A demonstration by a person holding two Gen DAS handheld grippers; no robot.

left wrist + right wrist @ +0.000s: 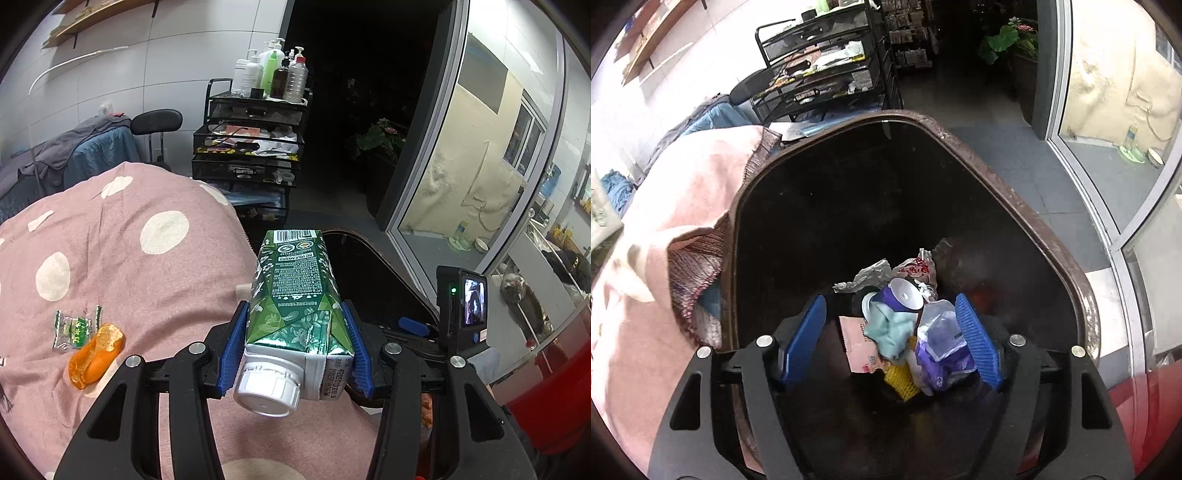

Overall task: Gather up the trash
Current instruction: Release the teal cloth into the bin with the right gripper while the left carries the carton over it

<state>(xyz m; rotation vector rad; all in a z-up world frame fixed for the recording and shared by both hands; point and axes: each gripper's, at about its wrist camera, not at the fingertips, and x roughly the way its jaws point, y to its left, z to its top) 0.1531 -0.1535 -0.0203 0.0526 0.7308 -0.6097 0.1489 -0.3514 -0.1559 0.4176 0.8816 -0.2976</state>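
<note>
Gripping: left gripper (295, 343) clamps green carton (295, 295), cap toward camera, beside bin (1015, 192).
Released: right gripper (892, 332) spread over bin, nothing between pads.
Peel (96, 356), wrapper (75, 328): apparently on blanket (147, 266), left of bin.

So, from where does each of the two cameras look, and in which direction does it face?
Left wrist: sits behind the left gripper, looking forward and down over the pink dotted blanket; its blue pads clamp a green carton. The right gripper's camera unit shows at right.
Right wrist: sits behind the right gripper, looking down into the dark trash bin; jaws open, nothing between them.
Shared: the black wire cart, the blanket, the bin rim, the glass door.
</note>
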